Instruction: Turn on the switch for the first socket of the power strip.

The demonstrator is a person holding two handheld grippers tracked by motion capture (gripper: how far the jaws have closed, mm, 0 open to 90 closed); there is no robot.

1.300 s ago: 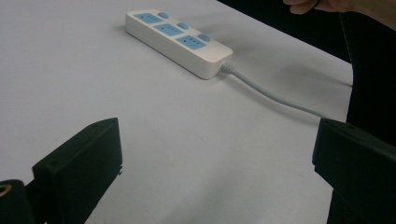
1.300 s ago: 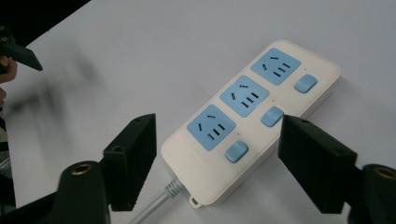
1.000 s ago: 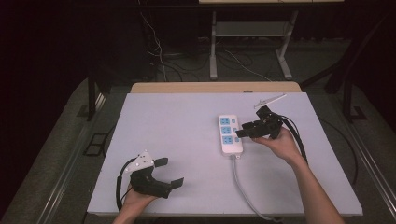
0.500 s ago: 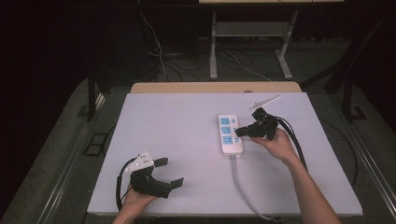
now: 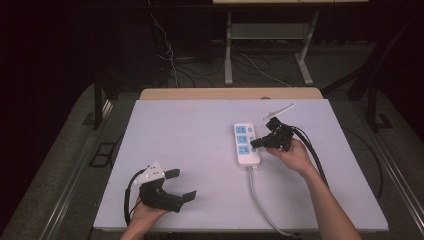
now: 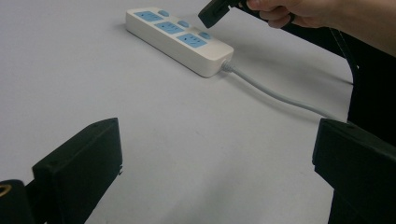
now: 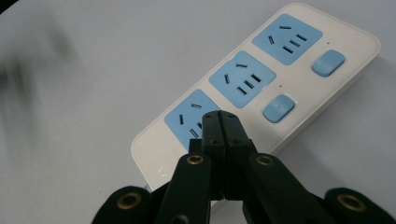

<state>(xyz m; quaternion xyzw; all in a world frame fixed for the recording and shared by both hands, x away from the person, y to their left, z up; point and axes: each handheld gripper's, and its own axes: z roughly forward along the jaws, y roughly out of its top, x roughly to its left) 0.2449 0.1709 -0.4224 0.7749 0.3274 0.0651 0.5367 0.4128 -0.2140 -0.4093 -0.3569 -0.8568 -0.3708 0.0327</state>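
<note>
Right of centre on the tabletop lies the strip, nothing plugged in, cord trailing toward the near edge. Right tool, jaws pressed together and empty, points at the nearest socket and switch; pressing appears pending. Left tool rests apart, jaws spread.

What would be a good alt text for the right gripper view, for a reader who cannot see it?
The right gripper, its two black fingers pressed together, points down over the near end of a white power strip with three blue sockets and blue switches beside them. The strip lies on a plain pale table.
</note>
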